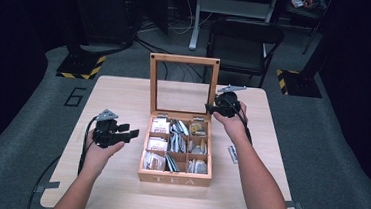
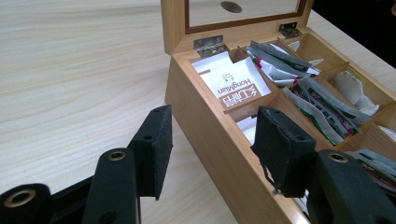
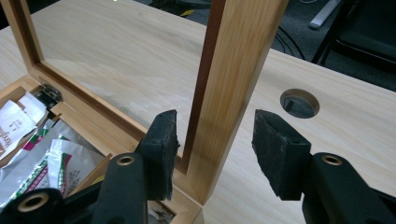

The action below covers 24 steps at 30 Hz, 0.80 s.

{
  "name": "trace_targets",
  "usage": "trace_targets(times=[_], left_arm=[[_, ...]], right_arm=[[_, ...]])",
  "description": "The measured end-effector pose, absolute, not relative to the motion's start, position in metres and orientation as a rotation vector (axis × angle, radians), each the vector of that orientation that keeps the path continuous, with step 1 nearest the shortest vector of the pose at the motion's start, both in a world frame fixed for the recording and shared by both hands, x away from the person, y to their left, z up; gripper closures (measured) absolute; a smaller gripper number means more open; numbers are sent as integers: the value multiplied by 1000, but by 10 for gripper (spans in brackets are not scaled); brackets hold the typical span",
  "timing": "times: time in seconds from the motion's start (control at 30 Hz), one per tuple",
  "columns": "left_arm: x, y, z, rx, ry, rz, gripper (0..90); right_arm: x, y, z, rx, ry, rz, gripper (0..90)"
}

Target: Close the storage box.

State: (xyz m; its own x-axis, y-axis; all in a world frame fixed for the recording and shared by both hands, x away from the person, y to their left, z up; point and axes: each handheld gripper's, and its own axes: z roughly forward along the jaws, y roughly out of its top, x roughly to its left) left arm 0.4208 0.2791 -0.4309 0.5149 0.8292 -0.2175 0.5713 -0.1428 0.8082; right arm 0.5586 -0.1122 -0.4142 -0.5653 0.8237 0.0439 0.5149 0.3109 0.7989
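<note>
A wooden tea box [image 1: 173, 178] stands in the middle of the table, its glass-paned lid [image 1: 184, 59] upright and its compartments packed with tea sachets [image 1: 175, 144]. My left gripper [image 1: 133, 133] is at the box's left side. In the left gripper view its jaws [image 2: 210, 140] straddle the left wall [image 2: 201, 116], with a gap at each pad and a white sachet [image 2: 233, 86] just beyond. My right gripper [image 1: 209, 107] is at the lid's right edge. Its jaws [image 3: 215, 140] stand around the lid's wooden side rail [image 3: 233, 70] with a gap at the right-hand pad.
The light wood table [image 1: 124, 94] has bare room left and right of the box. A small silvery packet [image 1: 233, 153] lies right of the box. A cable hole [image 3: 300, 102] sits in the tabletop behind the lid. A black chair [image 1: 244, 39] stands beyond the far edge.
</note>
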Motion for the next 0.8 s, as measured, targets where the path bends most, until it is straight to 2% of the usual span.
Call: trace_targets(times=[0.47, 0.7, 0.8], left_arm=[[421, 280, -431, 1827, 1169, 341, 456], [423, 278, -432, 1834, 1161, 343, 456], [424, 278, -430, 1844, 1150, 350, 458]], right_arm=[[568, -108, -408, 1159, 2223, 1156, 572], [569, -108, -406, 1174, 2229, 1162, 577], [569, -110, -404, 1188, 2239, 1162, 609]])
